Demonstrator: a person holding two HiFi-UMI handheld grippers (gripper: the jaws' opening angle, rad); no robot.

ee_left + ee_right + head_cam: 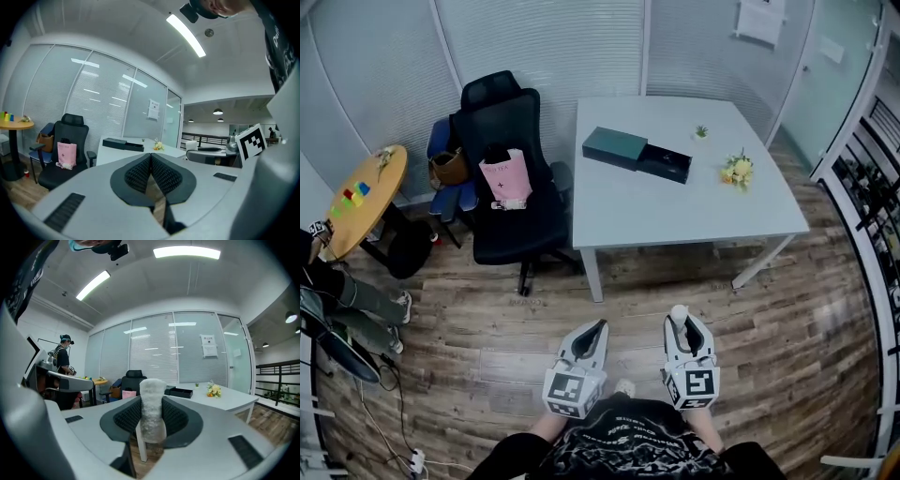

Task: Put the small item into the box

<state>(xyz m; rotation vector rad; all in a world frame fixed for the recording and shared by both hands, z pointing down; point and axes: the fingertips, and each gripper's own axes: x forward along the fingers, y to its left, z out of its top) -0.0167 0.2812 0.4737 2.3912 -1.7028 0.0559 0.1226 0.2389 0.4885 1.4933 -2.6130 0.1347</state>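
Note:
My right gripper [680,319] [152,416] is shut on a small white fuzzy item [152,408], whose rounded top [679,312] sticks out past the jaws. My left gripper [598,328] [151,174] is shut with nothing in it. Both are held close to my body, over the wooden floor. The dark box [637,155] lies on the white table [675,206] ahead, its drawer part slid open to the right. It shows small and far in the left gripper view as the box [123,144] and in the right gripper view as the box [181,392].
A black office chair [511,178] holding a pink bag [505,178] stands left of the table. A yellow flower bunch [738,171] and a tiny plant [701,131] sit on the table. A round wooden table [361,197] is at far left. A railing [872,178] runs along the right.

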